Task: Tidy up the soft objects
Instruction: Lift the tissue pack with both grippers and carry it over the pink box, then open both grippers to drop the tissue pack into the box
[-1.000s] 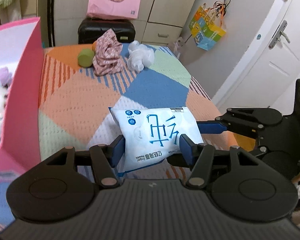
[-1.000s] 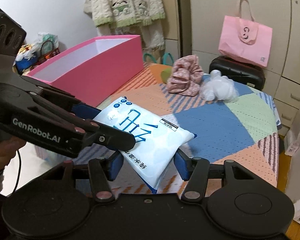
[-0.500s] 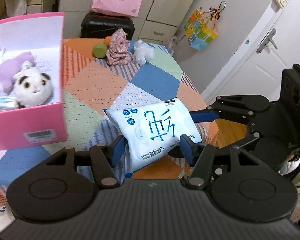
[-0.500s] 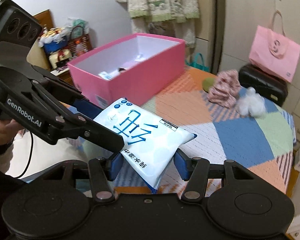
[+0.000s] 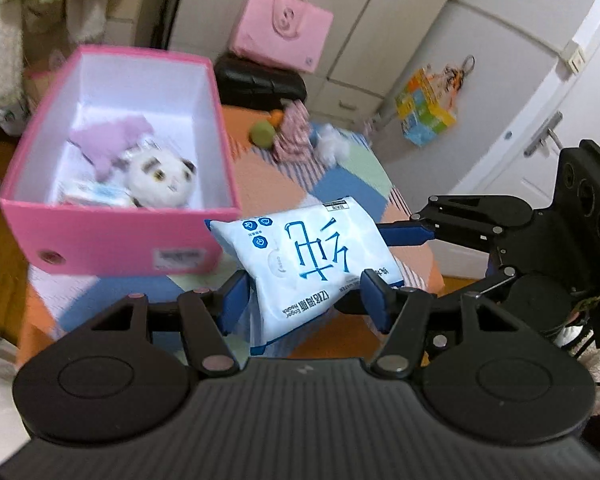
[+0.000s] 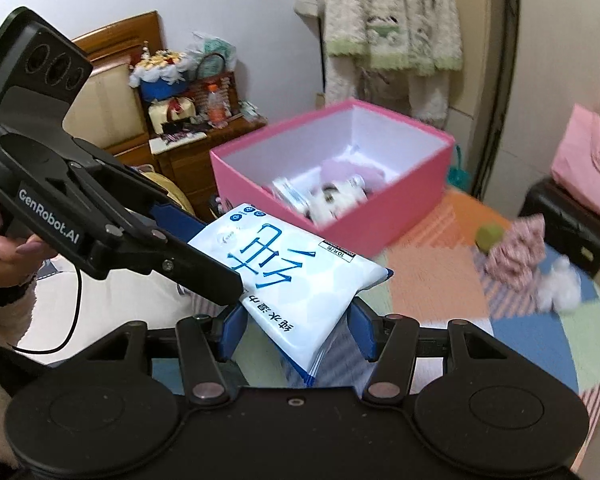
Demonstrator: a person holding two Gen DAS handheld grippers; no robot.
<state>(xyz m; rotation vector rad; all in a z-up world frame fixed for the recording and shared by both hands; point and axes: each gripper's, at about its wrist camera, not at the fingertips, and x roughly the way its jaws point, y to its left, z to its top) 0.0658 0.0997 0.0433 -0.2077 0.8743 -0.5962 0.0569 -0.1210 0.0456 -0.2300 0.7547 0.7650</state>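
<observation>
A white and blue wet-wipe pack (image 5: 308, 260) hangs in the air above the patchwork table, held from two sides. My left gripper (image 5: 304, 304) is shut on its near end. My right gripper (image 6: 294, 330) is shut on its other side; the pack also shows in the right wrist view (image 6: 284, 276). The pink box (image 5: 112, 240) stands to the left, open on top, with a panda plush (image 5: 160, 180), a purple soft toy (image 5: 108, 140) and a small packet inside. In the right wrist view the box (image 6: 380, 216) lies just beyond the pack.
At the far end of the table (image 5: 268, 184) lie a green ball (image 5: 262, 134), a pink floral cloth (image 5: 294, 132) and a white fluffy puff (image 5: 332, 146). A black suitcase (image 5: 260, 84) with a pink bag (image 5: 284, 36) stands behind. A door is on the right.
Both grippers have lifted the pack and carried it left toward the pink box. The box interior with its toys has come into view in both cameras.
</observation>
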